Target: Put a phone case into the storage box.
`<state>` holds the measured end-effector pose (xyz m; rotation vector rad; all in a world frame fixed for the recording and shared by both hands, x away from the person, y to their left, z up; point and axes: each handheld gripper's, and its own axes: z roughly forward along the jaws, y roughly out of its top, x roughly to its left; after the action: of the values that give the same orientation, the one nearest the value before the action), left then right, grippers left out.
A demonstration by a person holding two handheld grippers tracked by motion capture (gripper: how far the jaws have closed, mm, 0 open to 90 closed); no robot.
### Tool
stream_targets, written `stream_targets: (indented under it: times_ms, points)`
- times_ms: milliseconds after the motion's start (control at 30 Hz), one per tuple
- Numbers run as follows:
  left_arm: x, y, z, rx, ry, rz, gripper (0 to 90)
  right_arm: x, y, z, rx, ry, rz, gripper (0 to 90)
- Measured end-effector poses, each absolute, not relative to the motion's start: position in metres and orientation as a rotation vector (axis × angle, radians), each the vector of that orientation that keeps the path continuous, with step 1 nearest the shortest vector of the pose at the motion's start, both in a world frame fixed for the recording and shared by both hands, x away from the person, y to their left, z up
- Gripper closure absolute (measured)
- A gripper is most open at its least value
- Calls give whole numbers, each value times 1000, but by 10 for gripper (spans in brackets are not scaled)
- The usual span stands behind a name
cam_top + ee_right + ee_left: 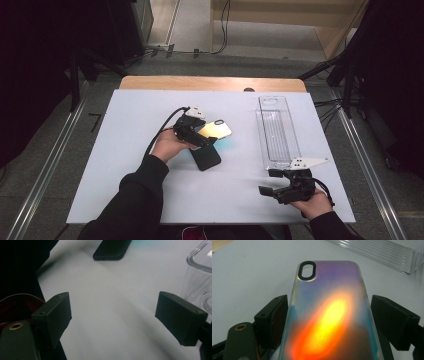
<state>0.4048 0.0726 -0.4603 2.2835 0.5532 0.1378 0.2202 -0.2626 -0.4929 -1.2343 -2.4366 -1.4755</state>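
Note:
An iridescent phone case with an oval camera cutout is held up off the white tabletop, and my left gripper is shut on it. In the left gripper view the case runs away from me with a jaw against each long edge. Just under and in front of it a black phone lies flat on the table; its end shows far off in the right gripper view. My right gripper is low at the front right, open, with bare table between its jaws.
A long clear plastic tray lies lengthwise at the right, just beyond the right gripper; its ribbed wall and rounded corner show in the gripper views. A wooden table edge runs behind the white surface.

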Motion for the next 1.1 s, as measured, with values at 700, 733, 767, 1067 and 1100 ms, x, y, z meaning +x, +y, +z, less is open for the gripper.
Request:
stream_targets:
  times_ms: [700,733,767,1067,1100]
  points:
    - [375,85,-447,2174,730,90,172,219,-258,-490,-1234,-2426,-1477,117]
    - [373,86,-447,2167,740,91,172,219,-258,-490,-1235,-2424,-1478,117]
    - [371,87,-447,2165,744,82,172,219,-258,-490,-1238,-2424,-1477,117]
    - [354,92,-445,2108,789,121,172,218,-256,-490,-1264,-2422,-1479,117]
    - [352,92,-445,2102,793,125,173,218,-256,-490,-1270,-2418,-1480,117]
